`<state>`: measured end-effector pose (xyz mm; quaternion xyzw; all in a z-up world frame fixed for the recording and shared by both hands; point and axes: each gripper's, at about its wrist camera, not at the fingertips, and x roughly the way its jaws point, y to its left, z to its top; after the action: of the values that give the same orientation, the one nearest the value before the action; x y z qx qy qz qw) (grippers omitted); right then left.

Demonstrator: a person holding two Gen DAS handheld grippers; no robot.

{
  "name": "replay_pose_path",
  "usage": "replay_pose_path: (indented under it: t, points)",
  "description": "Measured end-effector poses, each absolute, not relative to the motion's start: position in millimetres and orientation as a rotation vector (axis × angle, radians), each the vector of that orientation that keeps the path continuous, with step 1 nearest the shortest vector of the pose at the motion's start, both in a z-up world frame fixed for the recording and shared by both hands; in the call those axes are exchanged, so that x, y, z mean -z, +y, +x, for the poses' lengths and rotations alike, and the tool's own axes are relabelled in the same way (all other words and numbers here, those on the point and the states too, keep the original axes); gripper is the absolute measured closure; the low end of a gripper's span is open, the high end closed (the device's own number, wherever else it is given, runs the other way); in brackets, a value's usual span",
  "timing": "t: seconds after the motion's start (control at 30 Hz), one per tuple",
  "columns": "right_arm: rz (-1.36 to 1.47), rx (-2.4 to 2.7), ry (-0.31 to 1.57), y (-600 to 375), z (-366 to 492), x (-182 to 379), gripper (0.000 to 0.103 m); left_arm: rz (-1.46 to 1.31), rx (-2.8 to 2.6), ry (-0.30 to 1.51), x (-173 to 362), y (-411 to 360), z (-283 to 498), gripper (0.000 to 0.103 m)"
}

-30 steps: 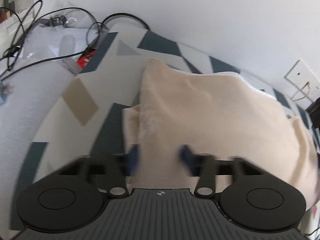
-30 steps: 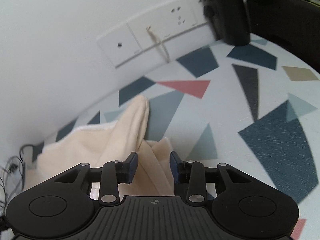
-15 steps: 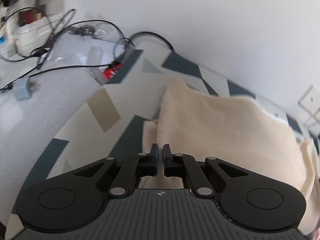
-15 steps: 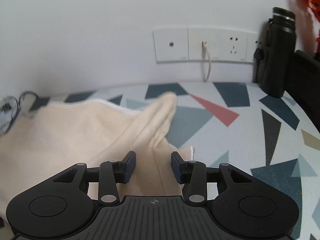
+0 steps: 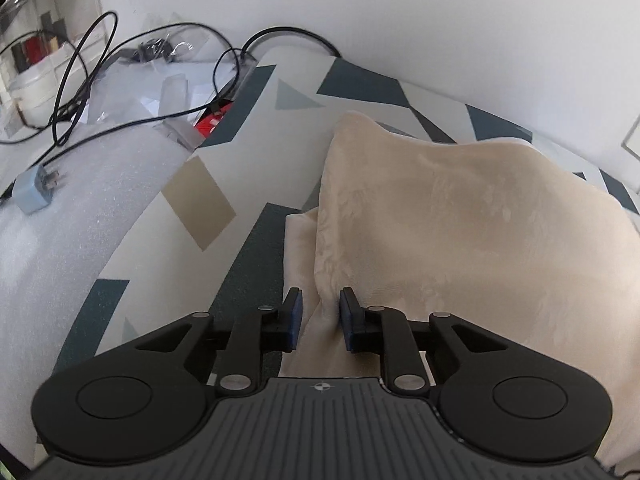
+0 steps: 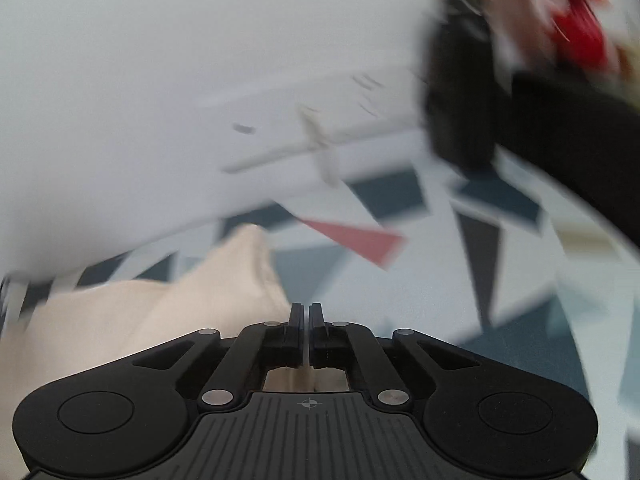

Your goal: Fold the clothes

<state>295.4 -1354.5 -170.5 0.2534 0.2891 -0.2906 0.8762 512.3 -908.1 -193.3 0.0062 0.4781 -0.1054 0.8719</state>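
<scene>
- We see our left claw [image 5: 319,314] with its two fingers apart, and a bunched fold of the cream cloth [image 5: 460,216] sits between them.
- The cloth lies on the patterned tabletop [image 5: 248,152], and its left edge runs up from the claw to a soft corner.
- Left of that edge the tabletop is bare up to the black cables [image 5: 80,92] and the blue plug [image 5: 34,194].
- Our right claw [image 6: 306,320] is closed, with cloth [image 6: 132,312] just under it; we cannot tell if it pinches any.
- That view is blurry; bare tabletop [image 6: 420,280] lies to the right.
</scene>
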Motion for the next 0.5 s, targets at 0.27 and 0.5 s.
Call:
replay_pose_path:
  t: [0.27,0.5]
  points:
    - [0.621,0.524,0.579,-1368,311,163,0.072,0.021,0.176,0.967,185,-905,520,0.043]
    - [0.5,0.207,0.634,-1340,401,150,0.057,0.05,0.274,0.922,168,-929,538,0.037]
